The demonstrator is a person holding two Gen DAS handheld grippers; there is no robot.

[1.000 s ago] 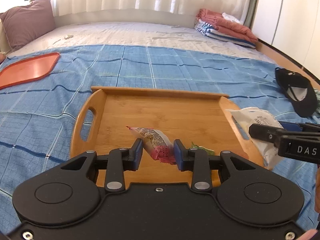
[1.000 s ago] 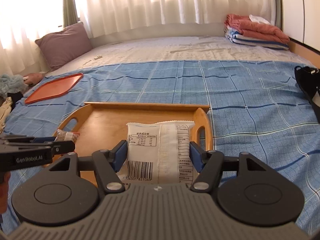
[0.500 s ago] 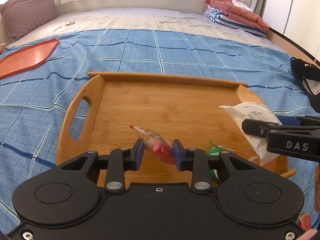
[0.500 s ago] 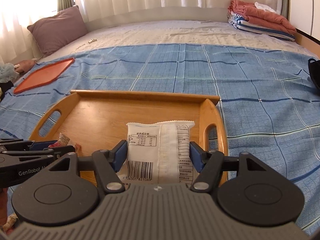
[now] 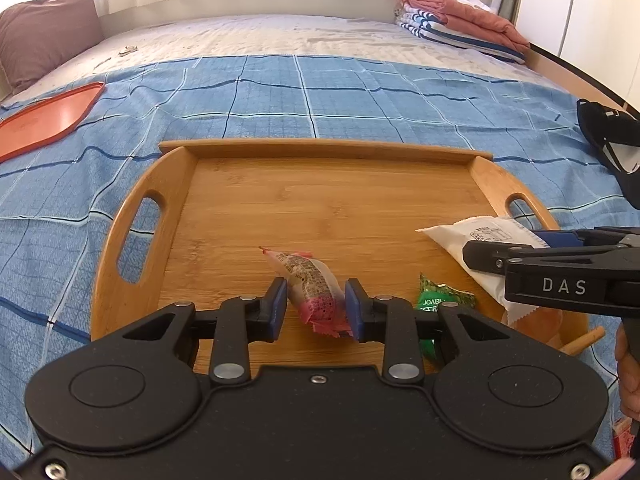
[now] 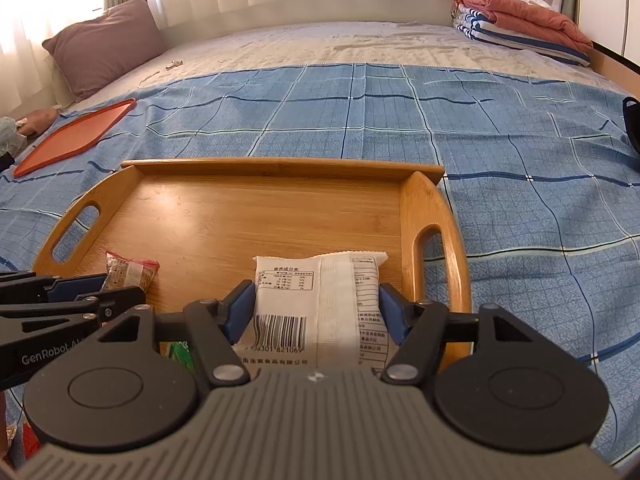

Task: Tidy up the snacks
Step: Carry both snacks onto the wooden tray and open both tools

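A bamboo tray (image 5: 320,146) with cut-out handles lies on the blue checked bedspread. My left gripper (image 5: 316,308) is shut on a small red-and-clear snack packet (image 5: 310,284), held low over the tray's near edge. A green packet (image 5: 436,300) lies on the tray just to its right. My right gripper (image 6: 316,312) holds a white snack packet (image 6: 316,280) with a barcode over the tray's right side. Its jaws are opening, and the pads still touch the packet's edges. The left gripper (image 6: 80,292) and its red packet (image 6: 128,270) show at the left of the right wrist view.
An orange flat tray (image 5: 44,120) lies far left on the bedspread, and a purple pillow (image 5: 44,32) lies behind it. Folded blankets (image 5: 460,24) are stacked at the back right. A black bag (image 5: 612,140) lies at the right edge. A hand (image 5: 628,360) shows at the lower right.
Both grippers have come down and forward over the bamboo tray, each carrying its packet. The green packet has come into fuller view beside the left gripper.
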